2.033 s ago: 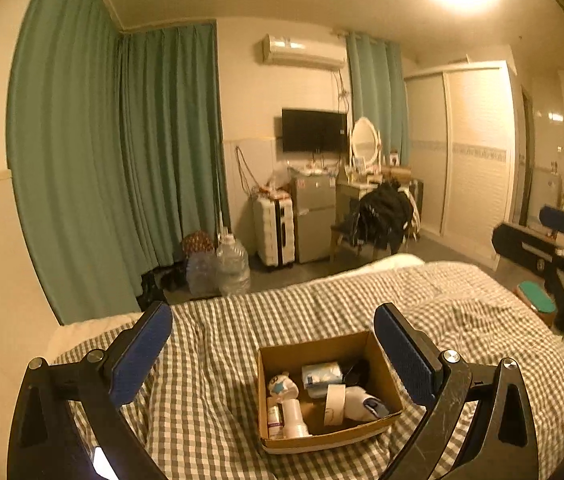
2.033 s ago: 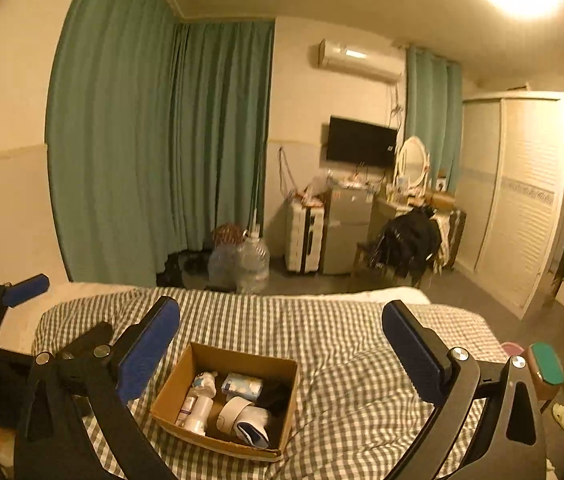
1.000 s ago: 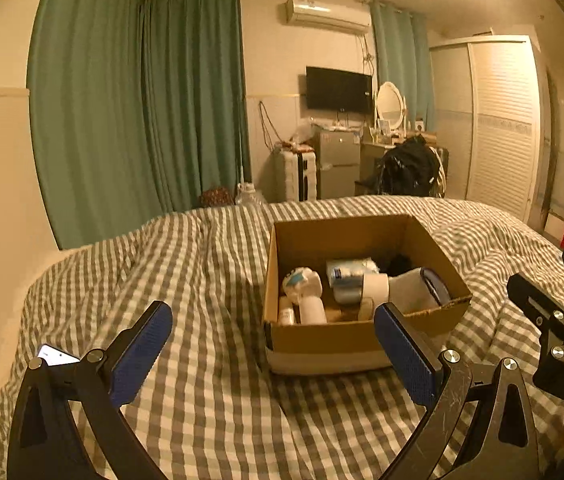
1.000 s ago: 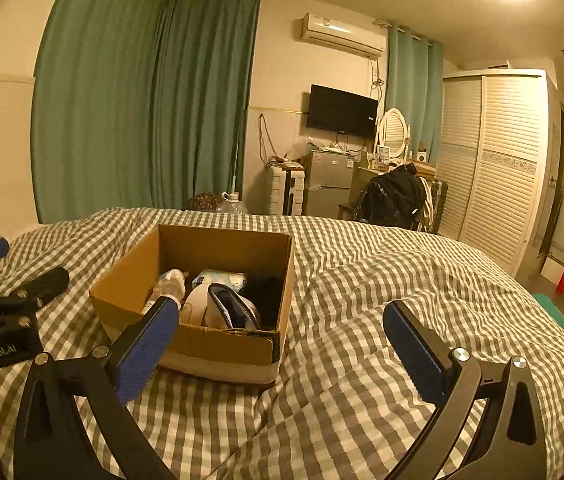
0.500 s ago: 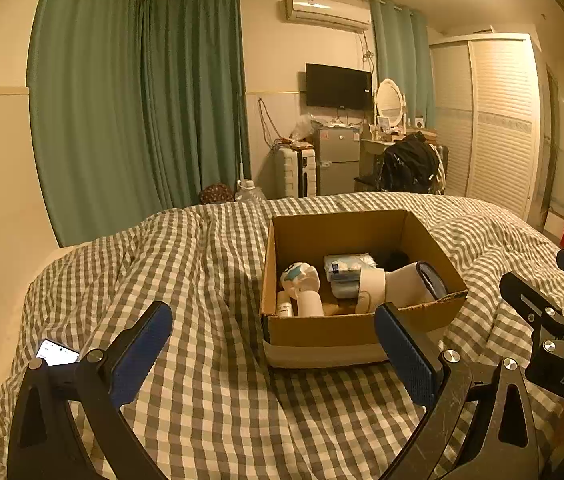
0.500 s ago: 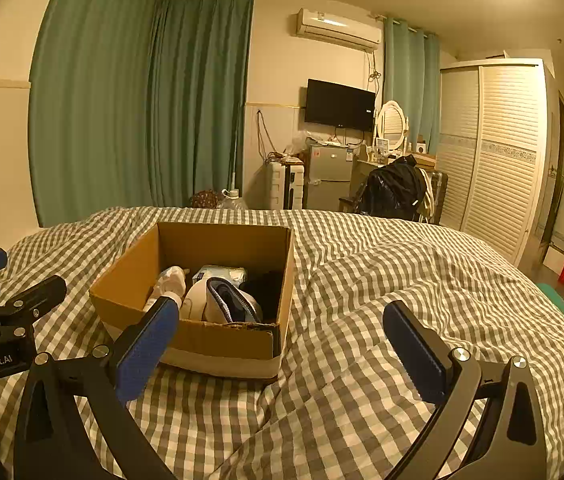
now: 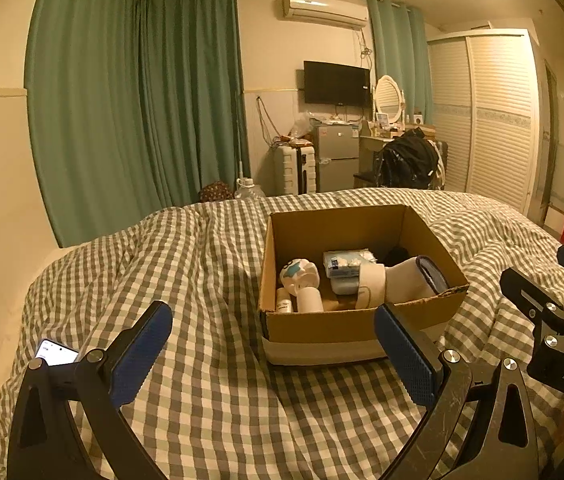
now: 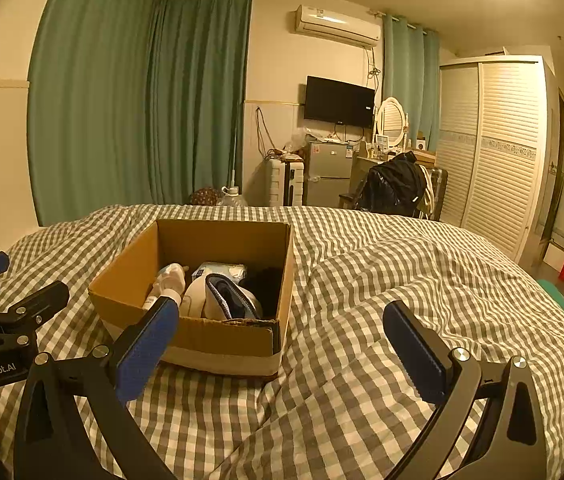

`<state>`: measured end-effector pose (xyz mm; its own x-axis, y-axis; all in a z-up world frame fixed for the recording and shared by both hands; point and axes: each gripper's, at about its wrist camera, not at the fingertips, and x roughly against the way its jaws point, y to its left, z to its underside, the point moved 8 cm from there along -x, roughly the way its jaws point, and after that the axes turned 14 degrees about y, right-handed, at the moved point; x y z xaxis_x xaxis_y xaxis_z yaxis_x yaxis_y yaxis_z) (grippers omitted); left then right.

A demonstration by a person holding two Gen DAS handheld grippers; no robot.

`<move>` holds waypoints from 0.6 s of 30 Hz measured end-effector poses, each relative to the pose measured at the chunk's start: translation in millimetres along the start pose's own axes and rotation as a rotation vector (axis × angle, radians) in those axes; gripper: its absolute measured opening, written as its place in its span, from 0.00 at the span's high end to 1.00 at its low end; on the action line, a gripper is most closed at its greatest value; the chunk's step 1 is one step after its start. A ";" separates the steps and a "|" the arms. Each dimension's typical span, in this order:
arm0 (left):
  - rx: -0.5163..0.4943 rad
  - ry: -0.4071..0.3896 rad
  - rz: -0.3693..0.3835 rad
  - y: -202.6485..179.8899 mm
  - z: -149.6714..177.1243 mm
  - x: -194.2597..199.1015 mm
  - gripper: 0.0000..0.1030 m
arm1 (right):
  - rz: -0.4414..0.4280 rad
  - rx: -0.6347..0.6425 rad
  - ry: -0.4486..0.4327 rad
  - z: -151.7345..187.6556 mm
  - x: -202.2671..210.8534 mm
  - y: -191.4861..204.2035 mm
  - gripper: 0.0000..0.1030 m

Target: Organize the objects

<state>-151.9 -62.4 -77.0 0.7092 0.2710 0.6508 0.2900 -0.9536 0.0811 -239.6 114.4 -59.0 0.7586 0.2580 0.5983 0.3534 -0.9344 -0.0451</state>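
**Grippers low & close to box on bed**

Both cams have dropped from a high look-down to bed level within 2 s; cardboard box (image 7: 362, 326) now sits just ahead. Left gripper (image 7: 274, 350) and right gripper (image 8: 282, 350): jaws spread wide, empty. Bottles, tissue pack, white roll lie inside box. Fits unpacking or just-packed alike. Surface: soft checked duvet (image 8: 402, 280), phone (image 7: 58, 353) at left; green curtains behind.

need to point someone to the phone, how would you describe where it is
Start at the checked bed and find the cardboard box. The phone lies well left of it, near the bed's left edge, outside the box. It is the only flat thing with a lit screen.
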 end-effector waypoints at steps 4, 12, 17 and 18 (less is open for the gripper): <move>0.005 0.007 -0.001 0.7 0.5 -1.9 0.00 | 0.002 0.006 0.007 1.2 -1.6 2.2 0.00; 0.002 0.008 -0.001 1.9 -0.9 -1.3 0.00 | 0.009 0.019 0.011 2.6 -3.2 5.8 0.00; 0.000 0.009 0.004 1.5 -0.5 -1.9 0.00 | 0.010 0.020 0.015 3.4 -4.4 6.7 0.00; 0.000 0.009 0.005 1.3 -0.3 -2.0 0.00 | 0.011 0.022 0.016 3.4 -4.7 7.0 0.00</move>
<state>-153.1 -64.3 -78.0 0.7047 0.2648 0.6582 0.2861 -0.9550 0.0779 -238.8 107.6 -64.8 0.7540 0.2437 0.6100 0.3570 -0.9315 -0.0692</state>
